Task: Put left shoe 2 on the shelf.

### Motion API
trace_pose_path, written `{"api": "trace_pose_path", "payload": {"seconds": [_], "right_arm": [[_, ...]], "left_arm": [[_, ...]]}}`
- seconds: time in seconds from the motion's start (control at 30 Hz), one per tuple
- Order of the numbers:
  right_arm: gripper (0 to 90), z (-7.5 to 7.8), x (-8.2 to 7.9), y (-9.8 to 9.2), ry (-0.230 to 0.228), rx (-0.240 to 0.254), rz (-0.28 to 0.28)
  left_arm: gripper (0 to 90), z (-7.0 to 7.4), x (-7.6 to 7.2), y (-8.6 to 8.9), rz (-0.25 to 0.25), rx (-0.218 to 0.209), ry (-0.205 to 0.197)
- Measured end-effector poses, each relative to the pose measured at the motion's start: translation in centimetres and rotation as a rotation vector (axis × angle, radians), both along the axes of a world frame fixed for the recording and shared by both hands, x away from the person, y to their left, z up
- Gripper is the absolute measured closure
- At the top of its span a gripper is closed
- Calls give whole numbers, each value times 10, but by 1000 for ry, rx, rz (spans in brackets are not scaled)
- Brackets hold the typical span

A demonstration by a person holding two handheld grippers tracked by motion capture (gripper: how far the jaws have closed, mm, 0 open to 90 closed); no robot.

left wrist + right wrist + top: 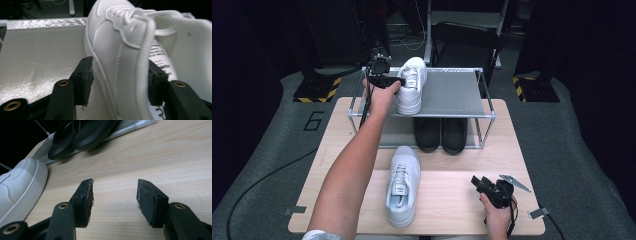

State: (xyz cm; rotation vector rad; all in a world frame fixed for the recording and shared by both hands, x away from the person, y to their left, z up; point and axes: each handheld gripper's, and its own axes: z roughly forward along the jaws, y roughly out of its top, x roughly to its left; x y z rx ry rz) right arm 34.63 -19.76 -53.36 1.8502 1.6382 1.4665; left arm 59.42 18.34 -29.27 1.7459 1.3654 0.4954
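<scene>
Up on the rack's top shelf point(452, 92) stands a white sneaker point(411, 82), toe pointing away, near the shelf's left edge. Its heel collar sits between the spread left tongs point(117, 75), whose pads do not press it. Below, black shoes point(441, 134) fill the lower shelf. A second white sneaker point(403, 184) lies on the table point(452, 200), beside the right tongs point(113, 200), spread wide and holding nothing.

A wooden table point(452, 200) at frame centre carries a metal rack point(452, 92) and one white shoe point(403, 185). Another white shoe point(411, 85) sits on the rack's top shelf; black shoes point(440, 134) sit beneath.
</scene>
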Motion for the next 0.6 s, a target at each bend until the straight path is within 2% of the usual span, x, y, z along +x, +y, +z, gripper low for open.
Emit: {"api": "trace_pose_path", "payload": {"seconds": [0.23, 0.43, 0.6], "right_arm": [[467, 0, 0, 1, 3, -3, 2], [466, 0, 0, 2, 6, -2, 3], [465, 1, 0, 4, 5, -10, 6]], "left_arm": [[444, 13, -12, 4, -6, -10, -24], [442, 23, -31, 12, -45, -9, -61], [443, 31, -45, 18, -80, 2, -58]]}}
